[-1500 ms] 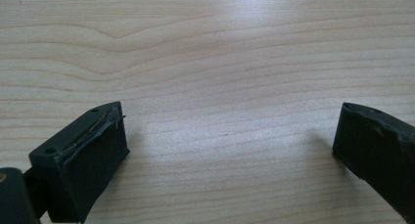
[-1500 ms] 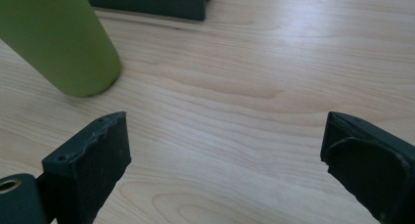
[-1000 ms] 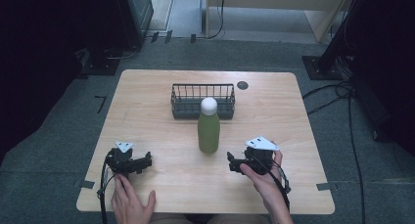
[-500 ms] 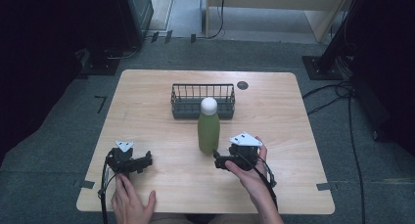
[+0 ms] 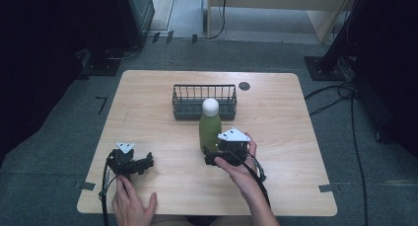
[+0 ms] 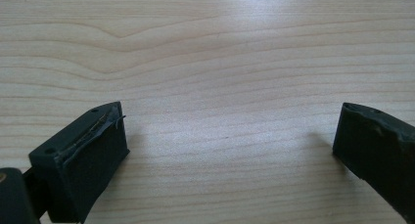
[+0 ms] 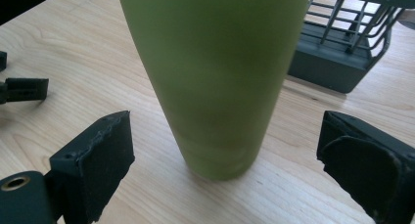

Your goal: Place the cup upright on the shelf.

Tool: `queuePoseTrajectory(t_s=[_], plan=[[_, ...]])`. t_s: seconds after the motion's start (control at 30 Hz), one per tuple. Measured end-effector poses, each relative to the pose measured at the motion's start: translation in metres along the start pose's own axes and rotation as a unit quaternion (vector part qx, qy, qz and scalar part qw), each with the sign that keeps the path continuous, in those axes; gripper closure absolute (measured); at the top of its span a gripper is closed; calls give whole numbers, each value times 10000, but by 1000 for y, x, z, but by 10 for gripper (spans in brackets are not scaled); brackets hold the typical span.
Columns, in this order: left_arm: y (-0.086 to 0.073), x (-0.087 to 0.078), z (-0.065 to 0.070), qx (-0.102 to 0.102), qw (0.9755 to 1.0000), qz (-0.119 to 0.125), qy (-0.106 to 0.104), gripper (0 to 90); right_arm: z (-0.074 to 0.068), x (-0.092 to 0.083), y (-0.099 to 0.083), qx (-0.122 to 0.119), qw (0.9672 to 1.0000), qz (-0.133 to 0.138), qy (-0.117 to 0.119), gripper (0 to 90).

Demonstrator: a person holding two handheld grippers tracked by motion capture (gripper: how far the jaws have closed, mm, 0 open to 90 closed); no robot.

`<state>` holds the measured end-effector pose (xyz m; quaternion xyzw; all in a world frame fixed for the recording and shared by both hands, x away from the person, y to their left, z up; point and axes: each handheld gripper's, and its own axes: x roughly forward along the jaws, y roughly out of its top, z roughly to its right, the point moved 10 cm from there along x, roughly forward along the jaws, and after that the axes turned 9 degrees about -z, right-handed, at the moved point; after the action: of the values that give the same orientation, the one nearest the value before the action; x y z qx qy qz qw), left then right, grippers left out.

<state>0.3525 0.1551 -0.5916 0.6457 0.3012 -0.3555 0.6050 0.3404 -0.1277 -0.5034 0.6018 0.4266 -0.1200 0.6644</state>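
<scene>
Now right tongs (image 7: 222, 150), spread wide, flank the upright bottle (image 7: 215, 77) before the basket (image 5: 204, 101); an off-centre squeeze could topple it. Left tongs (image 6: 230, 150) gape over bare bench (image 6: 205, 53)

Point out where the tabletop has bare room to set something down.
Free: the table left of the wire basket, and the right side past the right claw. Crowded: the centre, where the green bottle stands just before the basket.
</scene>
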Motion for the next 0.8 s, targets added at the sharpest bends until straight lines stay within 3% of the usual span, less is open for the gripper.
queuePoseTrajectory(t_s=[0.33,0.53,0.8], plan=[[0,0,0,5,10000,-4,1,0,-9,13,13,74,9998,178,-112,130],[0,0,0,1,10000,-1,0,0,-6,19,19,195,9991,327,-208,148],[0,0,0,-10,10000,9,-1,0,-5,24,26,35,9983,431,-403,199]])
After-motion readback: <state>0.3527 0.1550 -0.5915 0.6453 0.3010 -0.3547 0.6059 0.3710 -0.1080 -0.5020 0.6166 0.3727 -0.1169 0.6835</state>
